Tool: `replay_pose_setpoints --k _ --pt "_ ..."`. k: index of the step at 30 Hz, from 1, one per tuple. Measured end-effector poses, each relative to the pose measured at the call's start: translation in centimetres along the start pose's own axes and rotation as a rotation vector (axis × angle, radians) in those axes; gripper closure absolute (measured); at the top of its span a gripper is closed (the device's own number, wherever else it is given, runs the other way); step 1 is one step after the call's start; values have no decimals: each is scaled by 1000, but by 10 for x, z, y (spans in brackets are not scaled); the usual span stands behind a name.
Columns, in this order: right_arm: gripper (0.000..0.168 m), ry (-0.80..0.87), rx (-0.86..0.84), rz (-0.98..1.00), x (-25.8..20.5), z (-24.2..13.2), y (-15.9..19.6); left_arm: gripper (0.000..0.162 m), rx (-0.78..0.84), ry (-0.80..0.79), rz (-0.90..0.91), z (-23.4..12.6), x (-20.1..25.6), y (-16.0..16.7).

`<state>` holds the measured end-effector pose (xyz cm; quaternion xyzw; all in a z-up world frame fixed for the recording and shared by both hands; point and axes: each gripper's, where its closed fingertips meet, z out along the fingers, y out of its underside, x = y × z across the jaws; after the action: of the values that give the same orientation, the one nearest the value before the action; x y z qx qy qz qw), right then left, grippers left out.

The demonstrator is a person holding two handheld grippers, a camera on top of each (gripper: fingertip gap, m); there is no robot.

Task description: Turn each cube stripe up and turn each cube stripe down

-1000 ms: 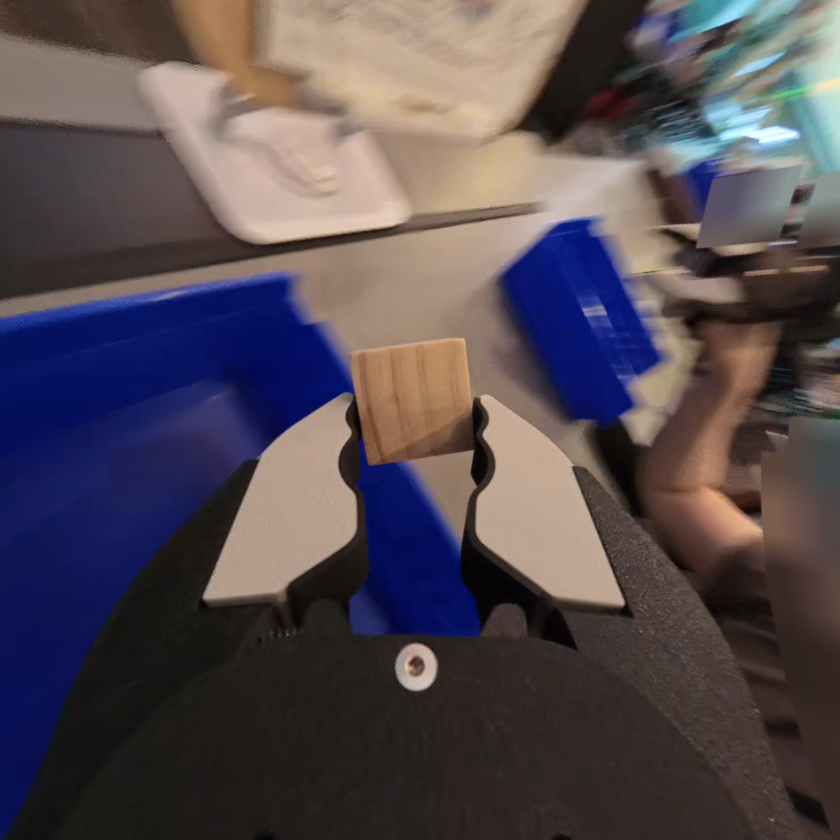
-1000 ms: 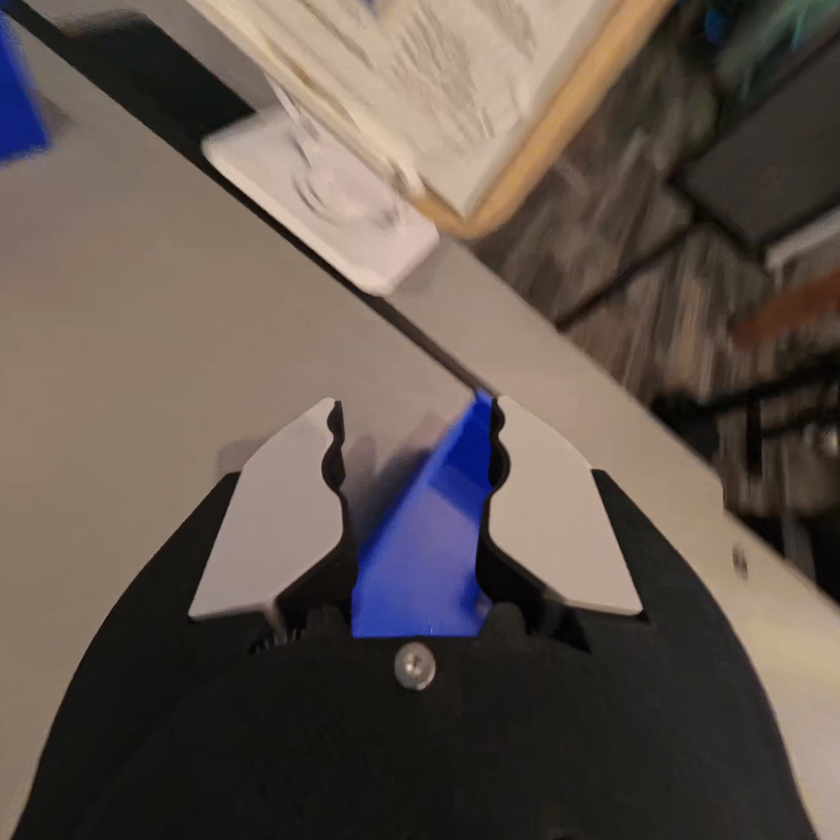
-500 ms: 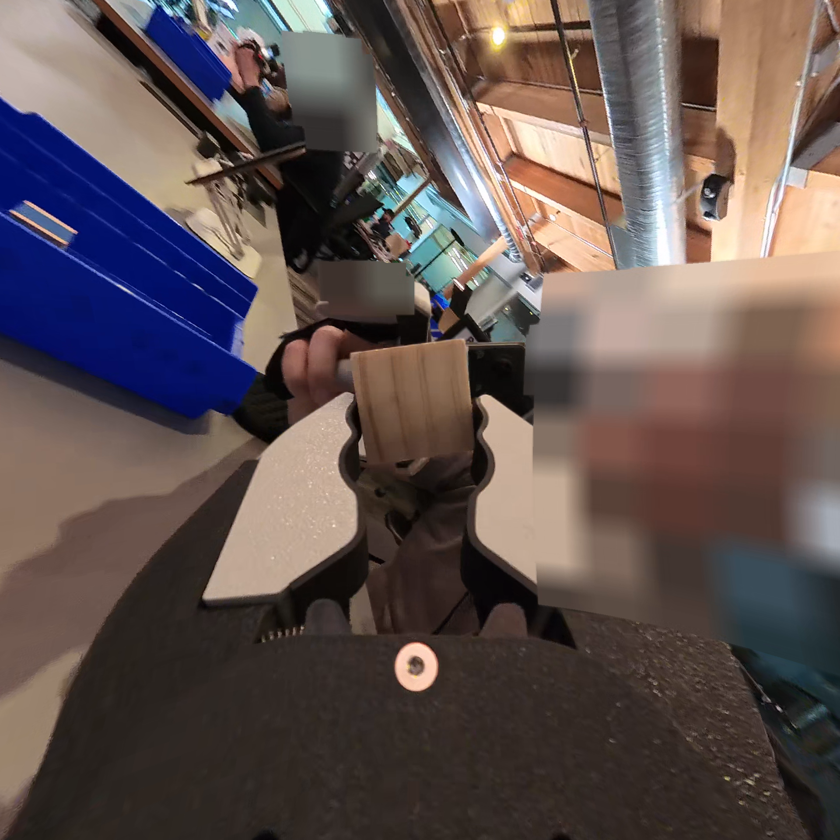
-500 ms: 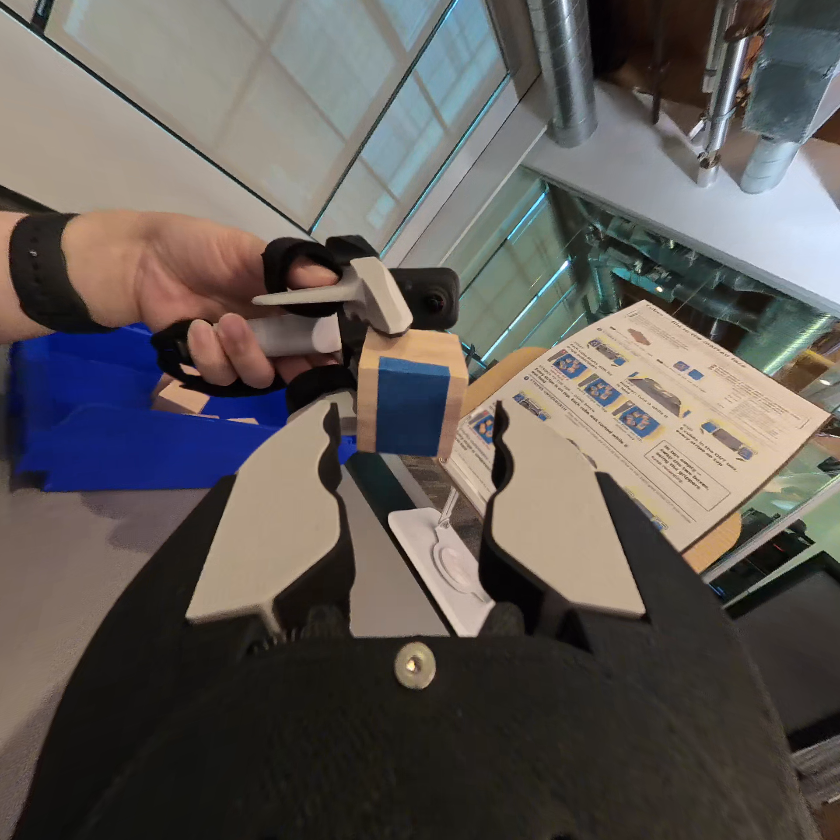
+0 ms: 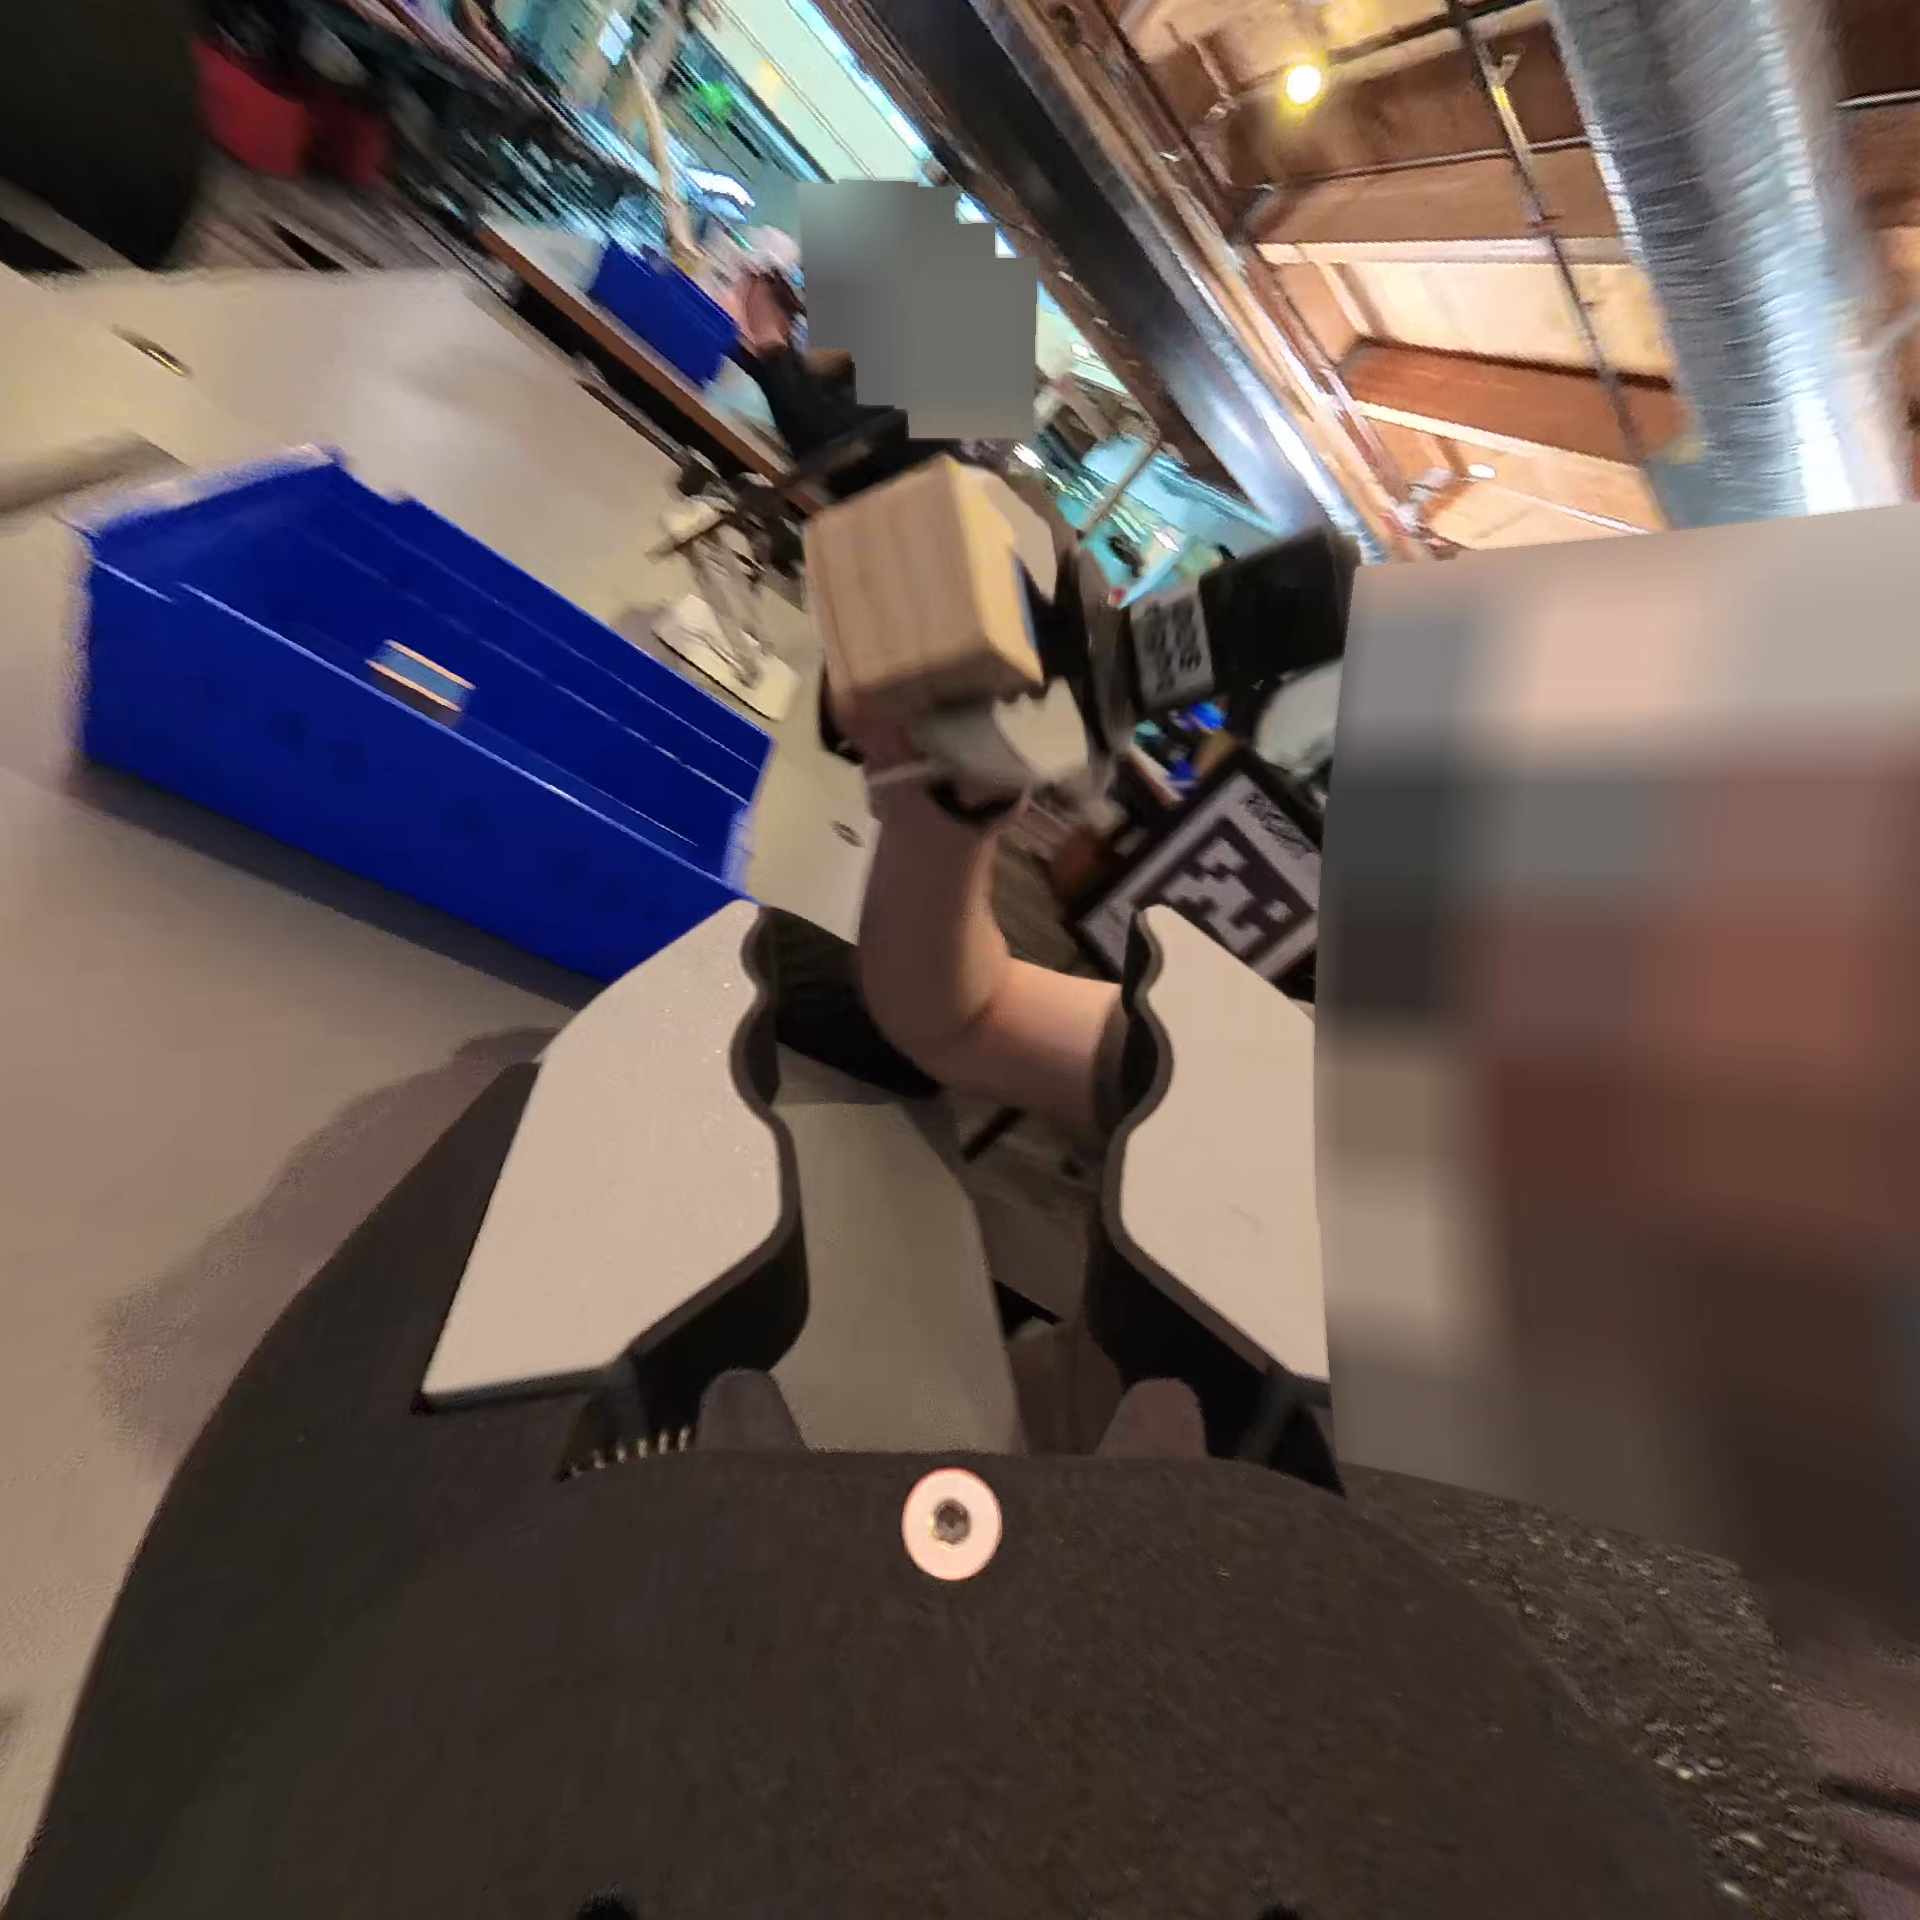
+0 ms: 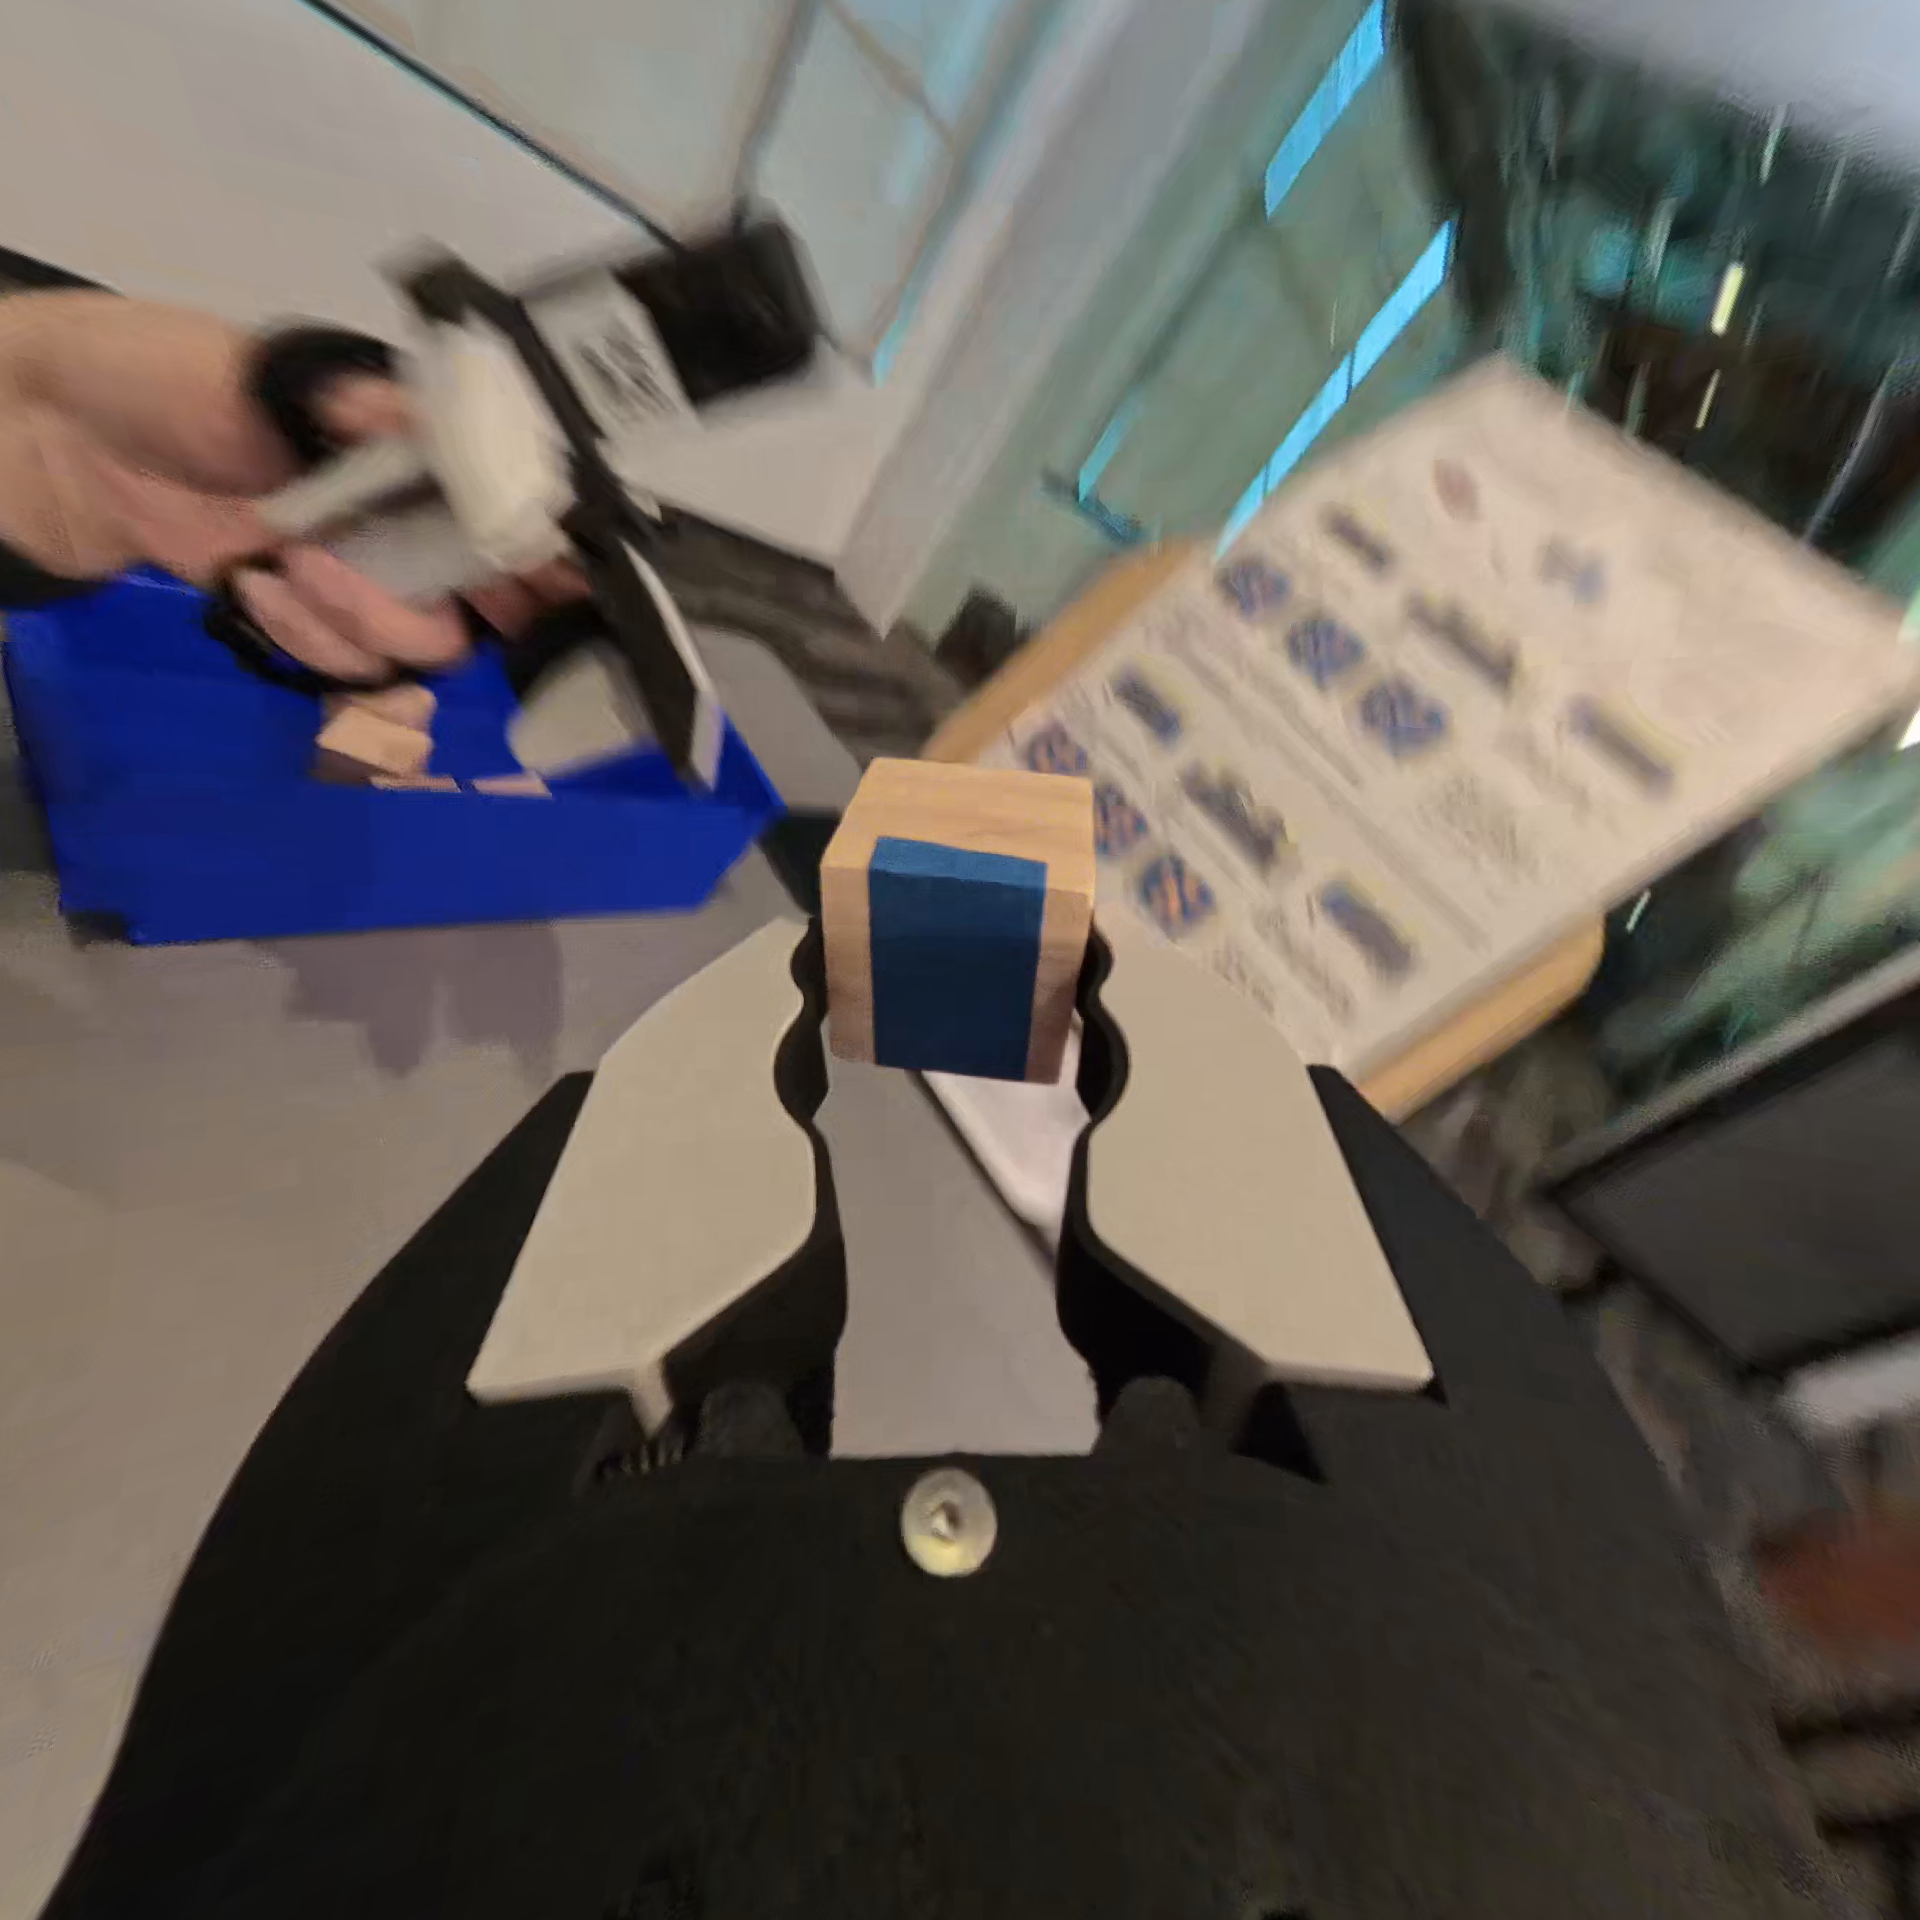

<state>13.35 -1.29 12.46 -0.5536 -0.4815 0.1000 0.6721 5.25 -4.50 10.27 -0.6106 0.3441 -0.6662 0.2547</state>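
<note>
A wooden cube [image 6: 956, 935] with a blue stripe sits between the fingertips of my right gripper [image 6: 951, 940], which is shut on it and holds it in the air. The stripe faces the right wrist camera. In the left wrist view the same cube [image 5: 920, 613] shows plain wood faces, held up ahead of my left gripper [image 5: 945, 935], which is open and empty. From the right wrist view my left gripper [image 6: 499, 488] is up at the left, held in a hand and apart from the cube.
A blue bin [image 5: 416, 810] on the grey table [image 5: 208, 1039] holds a cube [image 5: 421, 670] with its stripe up. Another blue bin [image 6: 312, 862] holds several wooden cubes [image 6: 374, 727]. An instruction board [image 6: 1455, 675] stands at the right.
The cube has passed from my left gripper to my right gripper. My left gripper has opened and drawn back; my right gripper has shut on the cube.
</note>
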Motion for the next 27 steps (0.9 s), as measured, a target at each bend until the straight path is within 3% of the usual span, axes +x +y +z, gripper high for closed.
replay_pose_setpoints --k 1,4,6,9,12,17,27 --pt "122 -17 -105 120 22 -12 20 99 26 -47 40 -8 -1 -6" --pt "122 51 -389 506 79 -53 100 104 118 -183 191 -32 0 -26" --pt "121 158 -608 659 102 -78 166 108 165 -268 298 -47 4 -37" --pt "121 124 -863 838 94 -90 244 109 225 -407 434 -67 6 -47" --pt "121 73 -1016 959 77 -86 294 118 266 -502 517 -80 9 -52" --pt "121 104 -1226 943 64 -89 342 120 170 -578 485 -81 -1 -42" --pt "121 131 -1296 976 56 -88 362 119 71 -651 503 -74 -15 -32"
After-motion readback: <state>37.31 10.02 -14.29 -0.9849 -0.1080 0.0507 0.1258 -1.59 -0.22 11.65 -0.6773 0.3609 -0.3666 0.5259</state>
